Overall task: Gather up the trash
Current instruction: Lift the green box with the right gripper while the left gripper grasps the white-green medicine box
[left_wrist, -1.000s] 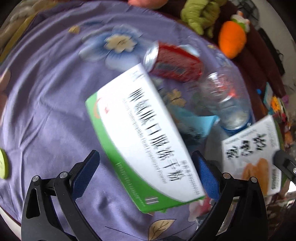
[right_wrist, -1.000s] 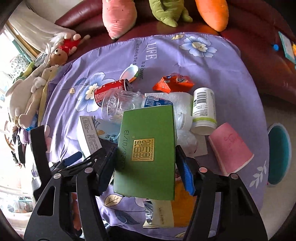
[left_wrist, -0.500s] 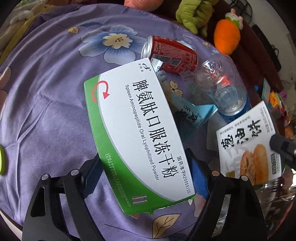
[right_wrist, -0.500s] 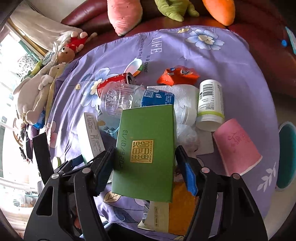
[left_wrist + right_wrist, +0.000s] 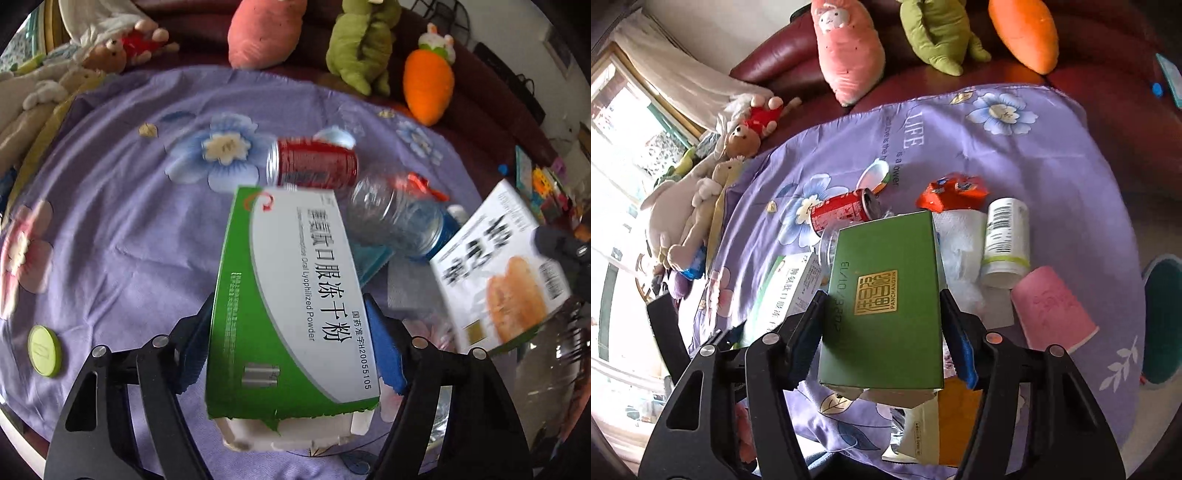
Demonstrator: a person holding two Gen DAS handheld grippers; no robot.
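Running lengthwise away from the camera, the medicine box [image 5: 291,306] sits clamped in the left gripper [image 5: 286,341], torn end nearest. The right gripper [image 5: 882,315] likewise grips a green box [image 5: 886,299] above the table's near edge. Beyond lie a red can [image 5: 314,162], clear bottle [image 5: 395,214], white bottle [image 5: 1006,240] and pink cup [image 5: 1051,310] on the purple floral cloth [image 5: 110,240]; plush toys [image 5: 849,48] line the sofa.
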